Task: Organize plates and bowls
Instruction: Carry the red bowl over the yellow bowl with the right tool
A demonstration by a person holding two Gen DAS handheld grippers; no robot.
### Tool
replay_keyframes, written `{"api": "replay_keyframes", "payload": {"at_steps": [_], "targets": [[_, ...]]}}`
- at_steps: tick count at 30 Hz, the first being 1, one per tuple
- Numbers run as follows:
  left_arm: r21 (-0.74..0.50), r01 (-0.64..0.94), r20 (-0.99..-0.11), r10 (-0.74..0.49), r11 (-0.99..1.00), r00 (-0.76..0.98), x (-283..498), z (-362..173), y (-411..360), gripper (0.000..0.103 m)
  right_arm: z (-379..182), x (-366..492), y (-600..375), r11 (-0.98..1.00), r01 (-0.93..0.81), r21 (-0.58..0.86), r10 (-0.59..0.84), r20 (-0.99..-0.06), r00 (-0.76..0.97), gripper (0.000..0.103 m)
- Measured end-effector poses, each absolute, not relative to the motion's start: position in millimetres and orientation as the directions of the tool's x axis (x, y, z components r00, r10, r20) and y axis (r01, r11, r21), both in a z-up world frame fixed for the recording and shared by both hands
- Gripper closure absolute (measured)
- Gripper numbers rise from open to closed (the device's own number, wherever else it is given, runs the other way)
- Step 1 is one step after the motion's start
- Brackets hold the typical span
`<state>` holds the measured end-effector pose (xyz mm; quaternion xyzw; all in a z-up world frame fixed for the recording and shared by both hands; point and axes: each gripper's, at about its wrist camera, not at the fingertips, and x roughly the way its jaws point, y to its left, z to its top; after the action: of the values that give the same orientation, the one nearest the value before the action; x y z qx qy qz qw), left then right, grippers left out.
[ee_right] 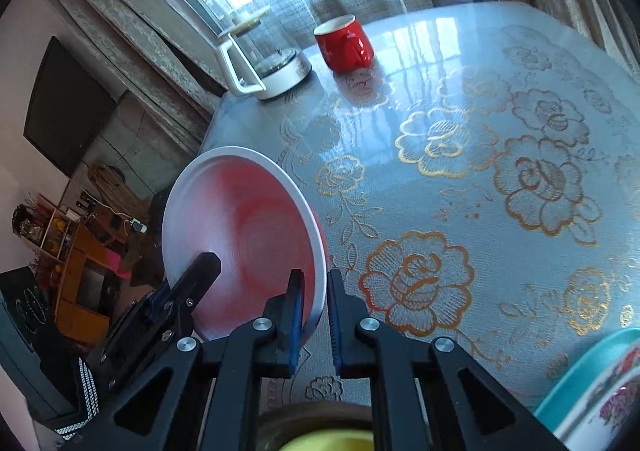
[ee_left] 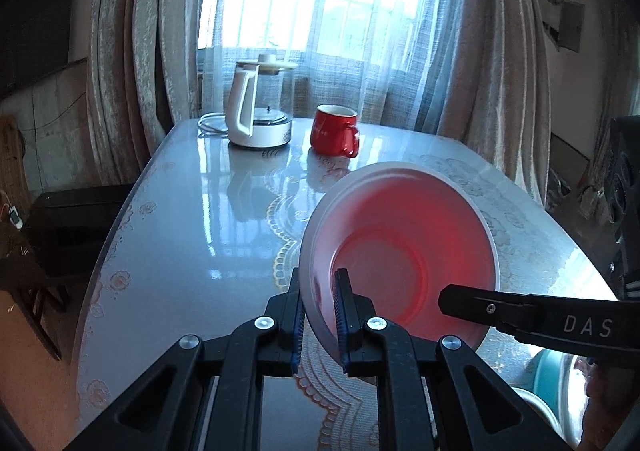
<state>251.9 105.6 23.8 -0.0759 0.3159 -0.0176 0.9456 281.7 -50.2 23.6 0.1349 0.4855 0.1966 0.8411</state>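
A white bowl with a red inside (ee_left: 404,243) is held tilted above the table. My left gripper (ee_left: 320,291) is shut on its rim at the lower left. My right gripper (ee_right: 314,295) is shut on the rim at the bowl's other side; the bowl (ee_right: 240,235) fills the left of that view. The right gripper's finger (ee_left: 520,311) reaches in from the right in the left wrist view. The left gripper's finger (ee_right: 196,279) shows at the bowl's left in the right wrist view.
A white and glass kettle (ee_left: 260,107) and a red mug (ee_left: 335,129) stand at the far end of the glossy flowered table (ee_right: 480,171). A teal tray with a patterned plate (ee_right: 592,391) sits near right. A yellowish dish (ee_right: 320,435) lies below my right gripper.
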Motion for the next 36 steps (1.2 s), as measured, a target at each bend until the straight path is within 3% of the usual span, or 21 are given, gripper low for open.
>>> {"api": "replay_keyframes", "payload": {"at_steps": [17,23,36], "targets": [[-0.116,0.137,-0.518,-0.178,0.984,0.837,206.0,49.1,60.3,0.089,41.1,225.0,-102.5,0.859,-0.125,0.497,0.48,-0.695,0.536,0.092],[-0.176,0.165,-0.54,-0.236,0.97,0.808,180.8,39.8,58.7,0.089,44.4,201.3,-116.6,0.853,-0.122,0.508,0.484,-0.681,0.549,0.092],[-0.226,0.129,-0.608,-0.243,0.966,0.756,129.1,17.9,52.5,0.089,29.4,153.4,-128.7,0.827,-0.126,0.548,0.528,-0.681,0.508,0.091]]}}
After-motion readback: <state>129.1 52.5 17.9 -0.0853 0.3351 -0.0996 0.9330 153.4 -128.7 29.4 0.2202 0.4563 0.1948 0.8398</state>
